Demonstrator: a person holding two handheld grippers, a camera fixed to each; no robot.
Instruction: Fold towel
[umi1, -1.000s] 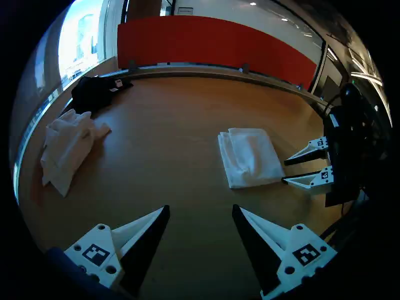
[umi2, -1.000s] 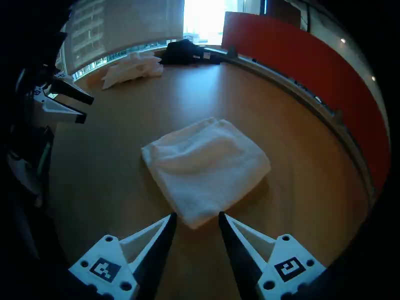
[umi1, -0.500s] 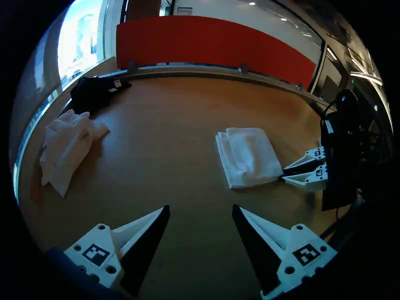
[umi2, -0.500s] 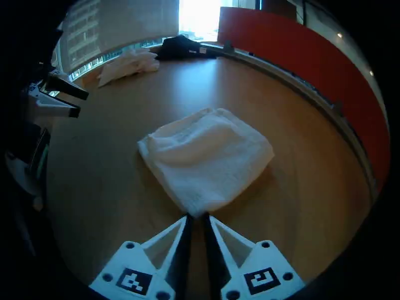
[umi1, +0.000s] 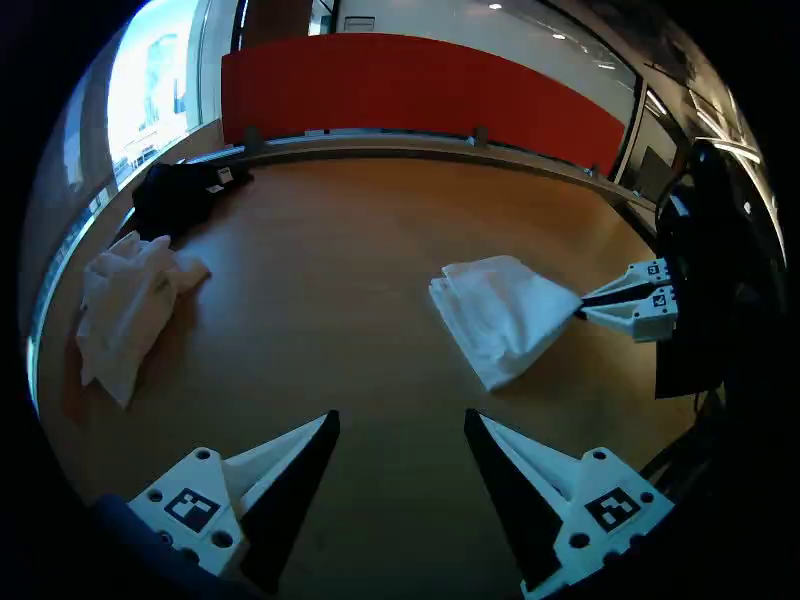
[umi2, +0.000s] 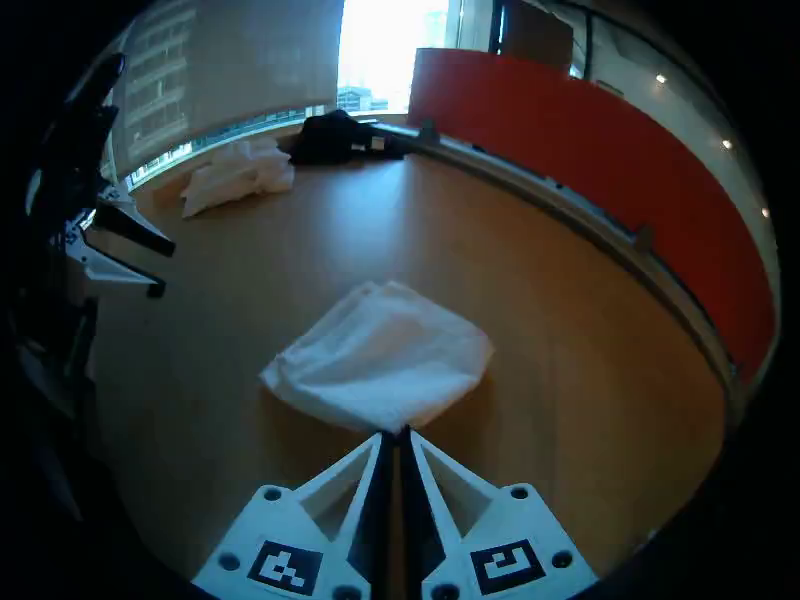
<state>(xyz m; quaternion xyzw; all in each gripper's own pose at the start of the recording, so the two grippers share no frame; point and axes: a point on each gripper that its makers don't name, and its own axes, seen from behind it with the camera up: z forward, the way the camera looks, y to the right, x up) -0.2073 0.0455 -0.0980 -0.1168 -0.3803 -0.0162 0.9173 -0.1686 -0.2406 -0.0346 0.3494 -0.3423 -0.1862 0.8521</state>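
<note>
Your right gripper (umi2: 393, 438) has its fingers pressed together on one corner of the towel (umi2: 385, 352). That corner vanishes between the tips, so you cannot tell how many layers they catch. In the left gripper view the hand behind that gripper merges into a dark mass (umi1: 715, 265) at the right edge, with no detail to make out.

Your left gripper (umi1: 401, 415) hovers with its fingers wide apart and nothing between them. They cover part of the near bench (umi1: 330, 250), and their bases are cut off at the bottom of the picture.

The towel lies folded on the bench, right of centre in the left gripper view. The pinched corner is drawn out to a point at the right gripper, and the rest sits on the wood.

At the far left of the bench a crumpled white cloth (umi1: 125, 305) lies loose. Just beyond it sits a dark bundle (umi1: 180, 195), too dim to tell what it is.

The bench top is smooth, warm-toned wood. A pale rail (umi1: 400, 143) runs along its back edge, and a long red panel (umi1: 420, 85) stands above the rail. Bright windows (umi1: 150, 85) fill the left side, glaring enough that little outside can be made out.
</note>
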